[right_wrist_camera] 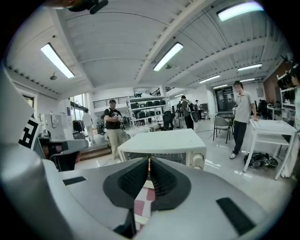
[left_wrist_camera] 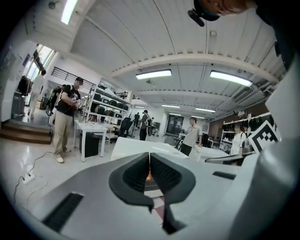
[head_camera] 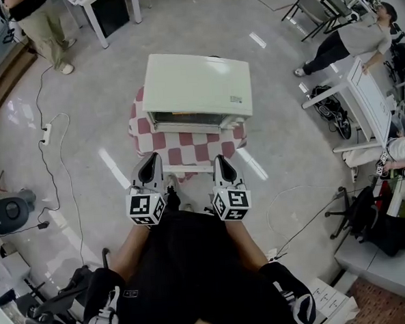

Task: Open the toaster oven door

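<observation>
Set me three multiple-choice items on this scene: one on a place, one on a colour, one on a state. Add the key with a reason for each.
1. The toaster oven stands on:
A) the bare floor
B) a cloth-covered table
C) a chair

2. The checked cloth is:
A) blue and white
B) red and white
C) green and yellow

3. The oven door is:
A) shut
B) hanging fully open
C) taken off

Key:
1 B, the cloth and the table's edge show under the oven in the head view.
2 B, red and white squares show in front of the oven.
3 A, the glass front stands upright against the body in the right gripper view.
</observation>
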`<state>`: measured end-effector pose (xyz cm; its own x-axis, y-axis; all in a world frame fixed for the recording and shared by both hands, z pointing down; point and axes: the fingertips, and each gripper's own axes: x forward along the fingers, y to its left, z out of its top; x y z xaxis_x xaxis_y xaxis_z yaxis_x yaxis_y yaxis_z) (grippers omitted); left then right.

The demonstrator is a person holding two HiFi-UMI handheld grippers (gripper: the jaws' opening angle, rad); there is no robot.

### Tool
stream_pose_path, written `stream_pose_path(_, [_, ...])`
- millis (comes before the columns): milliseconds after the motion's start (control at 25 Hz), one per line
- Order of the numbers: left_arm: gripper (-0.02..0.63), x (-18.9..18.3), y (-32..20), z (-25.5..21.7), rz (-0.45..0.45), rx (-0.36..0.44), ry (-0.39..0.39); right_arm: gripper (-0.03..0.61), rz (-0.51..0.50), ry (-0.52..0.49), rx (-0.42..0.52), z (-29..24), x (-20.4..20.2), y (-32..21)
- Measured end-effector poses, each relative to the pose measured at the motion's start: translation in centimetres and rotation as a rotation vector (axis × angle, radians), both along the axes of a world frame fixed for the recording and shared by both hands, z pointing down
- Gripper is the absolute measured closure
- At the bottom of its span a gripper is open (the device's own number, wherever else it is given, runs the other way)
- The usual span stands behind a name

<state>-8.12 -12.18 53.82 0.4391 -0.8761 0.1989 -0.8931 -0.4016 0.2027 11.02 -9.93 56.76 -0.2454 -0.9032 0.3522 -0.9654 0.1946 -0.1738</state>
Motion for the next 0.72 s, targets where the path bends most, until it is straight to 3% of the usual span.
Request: stream_pose_path(720, [0.6, 0.5, 1.2, 2.3, -0.003, -0.041, -0.017, 0.551, -0.027, 0.022, 0.004, 0.6, -0.9, 1.0])
